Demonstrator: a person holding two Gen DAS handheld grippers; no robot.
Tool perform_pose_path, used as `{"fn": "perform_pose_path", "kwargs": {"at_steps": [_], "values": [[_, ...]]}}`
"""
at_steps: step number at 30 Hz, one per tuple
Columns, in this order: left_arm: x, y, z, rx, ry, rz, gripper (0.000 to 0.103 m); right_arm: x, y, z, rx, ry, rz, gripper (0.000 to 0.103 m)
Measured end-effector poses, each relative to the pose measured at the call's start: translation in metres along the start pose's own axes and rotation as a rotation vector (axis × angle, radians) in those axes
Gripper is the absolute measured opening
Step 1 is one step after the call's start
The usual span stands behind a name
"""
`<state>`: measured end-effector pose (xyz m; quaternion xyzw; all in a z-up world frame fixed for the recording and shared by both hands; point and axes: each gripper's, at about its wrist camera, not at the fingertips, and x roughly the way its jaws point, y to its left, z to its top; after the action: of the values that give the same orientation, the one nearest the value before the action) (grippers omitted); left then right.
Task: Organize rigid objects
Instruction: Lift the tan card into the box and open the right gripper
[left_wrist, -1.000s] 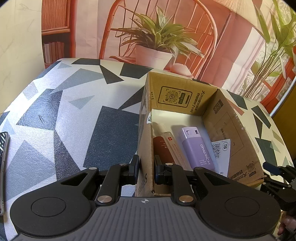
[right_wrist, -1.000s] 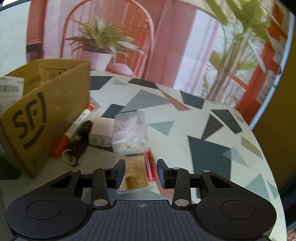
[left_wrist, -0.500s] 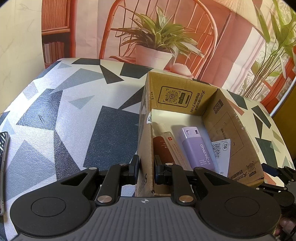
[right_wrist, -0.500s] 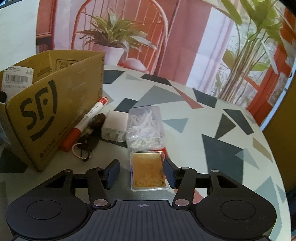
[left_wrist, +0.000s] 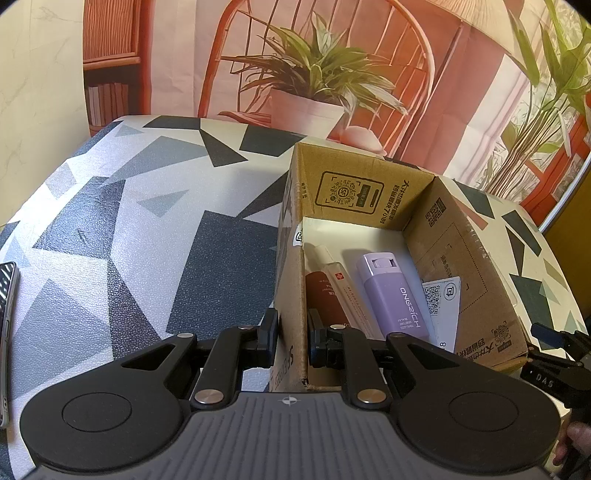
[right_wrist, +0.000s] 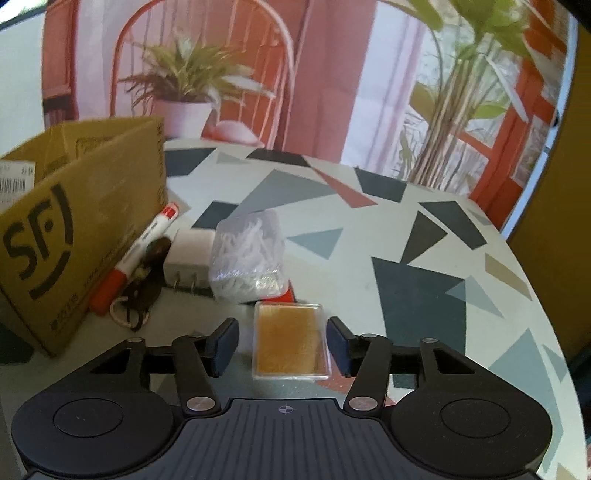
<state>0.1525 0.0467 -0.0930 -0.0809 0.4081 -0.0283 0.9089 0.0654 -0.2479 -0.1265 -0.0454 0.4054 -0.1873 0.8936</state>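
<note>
My left gripper (left_wrist: 292, 339) is shut on the near left wall of the open cardboard box (left_wrist: 354, 192), one finger outside and one inside. In the box lie a purple device (left_wrist: 391, 291), a red and white tube (left_wrist: 332, 291) and a white QR card (left_wrist: 443, 299). My right gripper (right_wrist: 279, 347) hangs low over the table with its jaws opening. A gold card in a clear case (right_wrist: 290, 339) lies flat between the jaws, and the pads (right_wrist: 221, 345) stand clear of it. The right gripper (left_wrist: 554, 354) also shows beside the box's right corner.
Beside the SF-marked box (right_wrist: 55, 240) lie a red and white marker (right_wrist: 136, 254), a dark keychain (right_wrist: 142, 288), a white plug (right_wrist: 188, 254) and a clear box of white picks (right_wrist: 247, 254). A phone (left_wrist: 5, 332) lies at the table's left edge. A hand (left_wrist: 576, 439) shows at lower right.
The right gripper's jaws have spread wider on both sides of the gold case, which now lies flat and straight on the table. The left gripper and the box have not moved.
</note>
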Motion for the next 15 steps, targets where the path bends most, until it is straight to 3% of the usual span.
{"fn": "perform_pose_path", "kwargs": {"at_steps": [6,10,15], "values": [[0.000,0.000,0.000,0.000,0.000,0.000,0.017,0.006,-0.016,-0.002,0.080,0.029,0.013,0.053],[0.000,0.000,0.000,0.000,0.000,-0.001,0.017,0.007,-0.017,-0.003,0.090,0.034,0.034,0.044],[0.000,0.000,0.000,0.000,0.000,0.000,0.017,0.009,-0.015,-0.005,0.092,0.048,0.045,0.042]]}}
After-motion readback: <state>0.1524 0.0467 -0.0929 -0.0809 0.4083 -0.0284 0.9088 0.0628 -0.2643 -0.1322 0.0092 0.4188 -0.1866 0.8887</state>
